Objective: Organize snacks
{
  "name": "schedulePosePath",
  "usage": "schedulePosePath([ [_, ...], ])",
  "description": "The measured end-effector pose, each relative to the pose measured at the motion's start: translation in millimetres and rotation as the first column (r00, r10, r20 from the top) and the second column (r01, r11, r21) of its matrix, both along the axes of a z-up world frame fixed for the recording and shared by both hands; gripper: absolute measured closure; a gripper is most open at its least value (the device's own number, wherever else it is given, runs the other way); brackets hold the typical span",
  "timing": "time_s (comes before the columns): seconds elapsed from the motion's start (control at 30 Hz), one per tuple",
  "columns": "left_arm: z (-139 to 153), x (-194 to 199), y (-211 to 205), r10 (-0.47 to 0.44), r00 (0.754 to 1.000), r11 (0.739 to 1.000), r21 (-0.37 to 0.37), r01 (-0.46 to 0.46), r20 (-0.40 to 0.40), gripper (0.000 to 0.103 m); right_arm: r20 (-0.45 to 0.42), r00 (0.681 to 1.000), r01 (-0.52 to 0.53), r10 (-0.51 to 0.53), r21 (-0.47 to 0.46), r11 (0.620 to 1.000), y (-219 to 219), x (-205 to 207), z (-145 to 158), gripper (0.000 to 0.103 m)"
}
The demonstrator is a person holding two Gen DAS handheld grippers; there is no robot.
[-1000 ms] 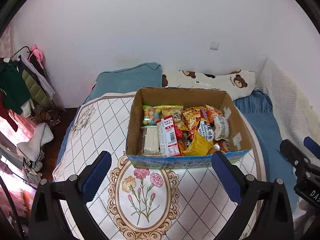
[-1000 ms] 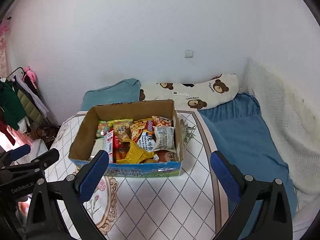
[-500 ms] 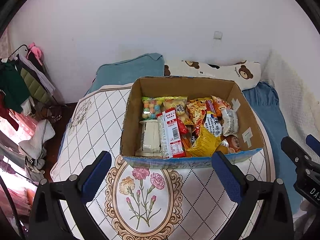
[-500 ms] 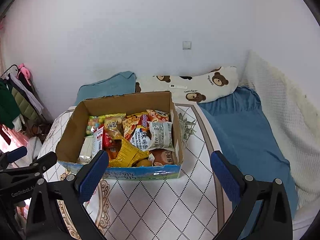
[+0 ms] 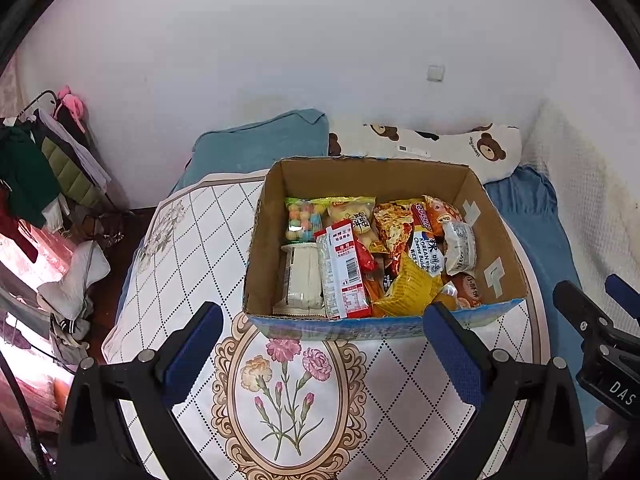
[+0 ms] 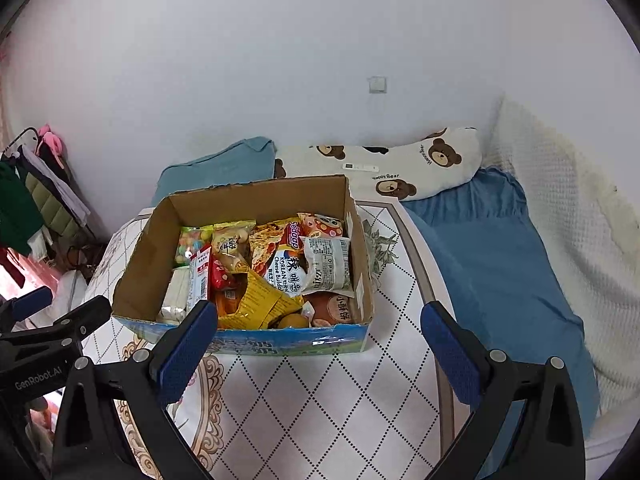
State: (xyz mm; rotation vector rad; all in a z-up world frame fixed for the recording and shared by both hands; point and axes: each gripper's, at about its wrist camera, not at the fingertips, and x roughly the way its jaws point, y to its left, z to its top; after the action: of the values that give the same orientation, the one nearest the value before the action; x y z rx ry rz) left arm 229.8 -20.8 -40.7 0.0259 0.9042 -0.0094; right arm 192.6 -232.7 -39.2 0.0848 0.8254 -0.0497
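An open cardboard box (image 5: 498, 248) (image 6: 144, 256) full of snack packets stands on a white quilted mat with a flower print (image 5: 280, 392) (image 6: 320, 408). Inside lie a red-and-white packet (image 5: 342, 276), a yellow bag (image 5: 408, 292) (image 6: 260, 304), a candy bag (image 5: 302, 218) and others. My left gripper (image 5: 322, 344) is open and empty, just in front of the box. My right gripper (image 6: 318, 340) is open and empty, in front of the box's near right corner.
The mat lies on a bed with a blue sheet (image 6: 492, 264), a teal pillow (image 5: 260, 148) and a bear-print pillow (image 6: 400, 168) at the wall. A clothes rack (image 5: 36, 168) stands at the left. A white blanket (image 6: 560, 208) runs along the right.
Both grippers have moved forward and closer to the box, which now fills more of each view. Both stay open and empty.
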Motion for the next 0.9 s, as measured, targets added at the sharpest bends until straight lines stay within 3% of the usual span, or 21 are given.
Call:
schedulePosePath([
  [0.9,-2.9,-3.3,1.8,-0.010,1.000,1.000,-0.010,0.010,-0.012,0.001,-0.024,1.000,-0.011,0.011,-0.011,1.000,-2.8,-2.9,-4.9,0.000],
])
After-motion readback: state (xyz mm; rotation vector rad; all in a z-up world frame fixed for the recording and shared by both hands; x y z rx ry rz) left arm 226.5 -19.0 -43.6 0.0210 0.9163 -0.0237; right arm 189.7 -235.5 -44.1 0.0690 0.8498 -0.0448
